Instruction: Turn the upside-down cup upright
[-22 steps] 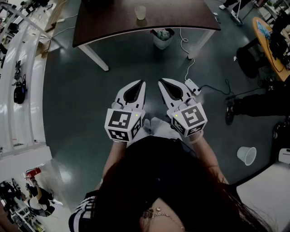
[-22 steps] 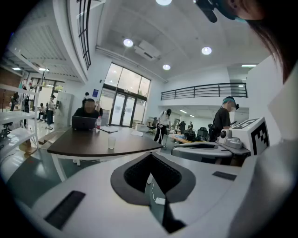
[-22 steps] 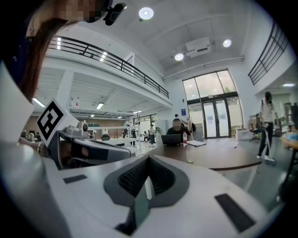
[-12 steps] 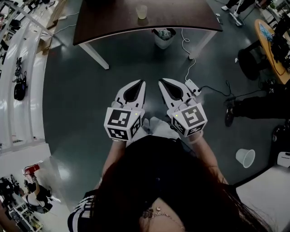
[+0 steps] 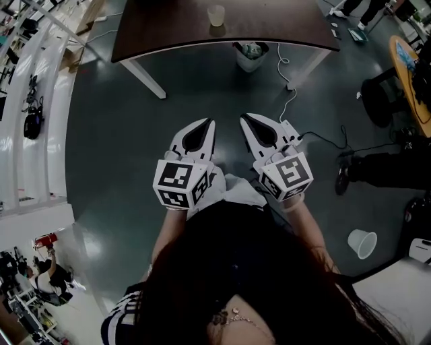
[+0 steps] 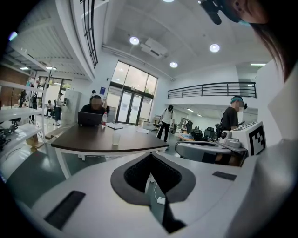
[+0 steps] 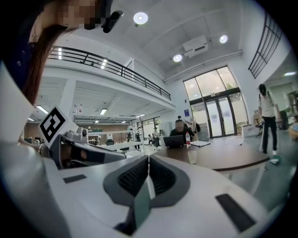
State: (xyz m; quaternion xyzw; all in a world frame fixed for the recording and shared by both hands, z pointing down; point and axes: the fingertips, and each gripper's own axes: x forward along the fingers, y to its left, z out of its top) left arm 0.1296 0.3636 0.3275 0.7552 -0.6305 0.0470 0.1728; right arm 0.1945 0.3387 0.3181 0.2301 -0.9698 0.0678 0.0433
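Head view has us looking steeply down at our two tongs, held side by side above the grey floor [image 5: 114,135] and well short of the dark desk [image 5: 168,30] at the top of the frame. Our left tongs [image 5: 211,123] are closed tip against tip with nothing in them. The left gripper view shows only floor through the gap behind the meeting tips. Our right tongs [image 5: 244,117] are likewise pressed together and empty, as the right gripper view shows. The cup [image 5: 216,15], pale and translucent, stands on the desk near its front edge, straight ahead and well apart from both tongs. We cannot tell which way up it stands. A bin [image 5: 250,56] sits on the floor just under that desk edge. A second cup [image 5: 362,243] is on the floor off to our right. In both gripper views a person sits behind a laptop [image 6: 89,119] on the desk's far side.
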